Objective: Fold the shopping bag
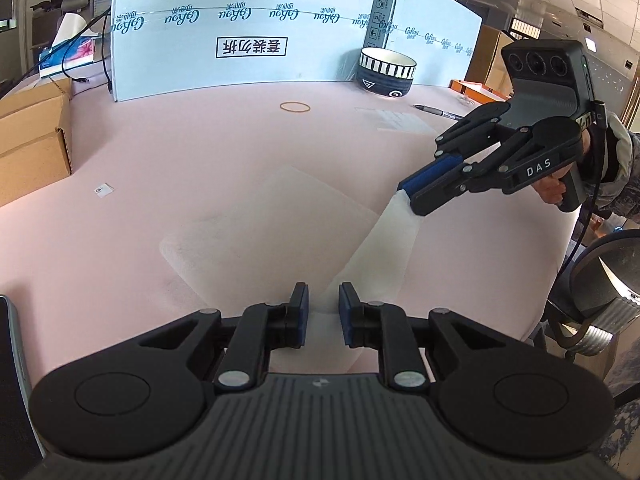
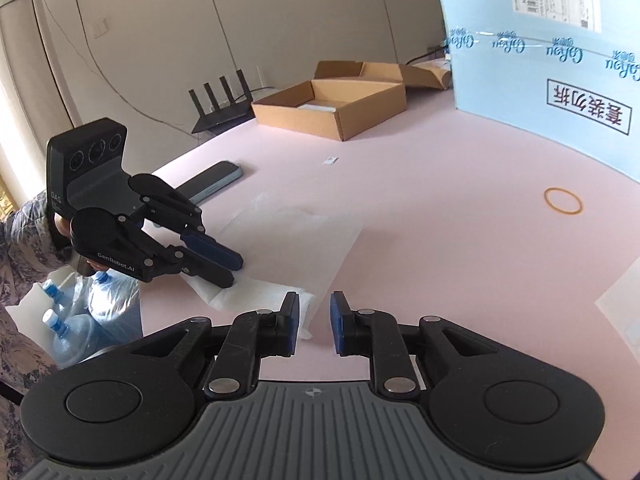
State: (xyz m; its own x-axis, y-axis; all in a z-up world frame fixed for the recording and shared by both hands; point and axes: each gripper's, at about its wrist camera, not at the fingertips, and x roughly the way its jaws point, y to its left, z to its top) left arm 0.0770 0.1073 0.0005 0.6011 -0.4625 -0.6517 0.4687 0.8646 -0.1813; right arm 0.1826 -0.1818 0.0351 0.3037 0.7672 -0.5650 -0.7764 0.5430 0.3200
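Mid-fold at the pink worktop (image 1: 160, 140): the thin, translucent white plastic shopping bag (image 1: 272, 232) lies flat near the front edge, one side turned over into a brighter, doubled band. I have the left gripper (image 1: 323, 312) at the near end of that band and the right gripper (image 1: 410, 196) at its far end, which I read as a way of keeping the crease straight along its whole run. Both grippers stand narrowly parted. From the right wrist camera I see bare pink between that gripper's pads, with the bag's corner just beside one of them, so I judge it is not pinching the film (from the left camera the band does seem to reach its tip, and I cannot rule out light contact). The left gripper's pads also show a gap, with film lying in it rather than clamped. The band's long axis runs from one gripper to the other, slantwise from the near edge towards the right. A tan rubber band (image 1: 295, 107) lies well apart, further back.
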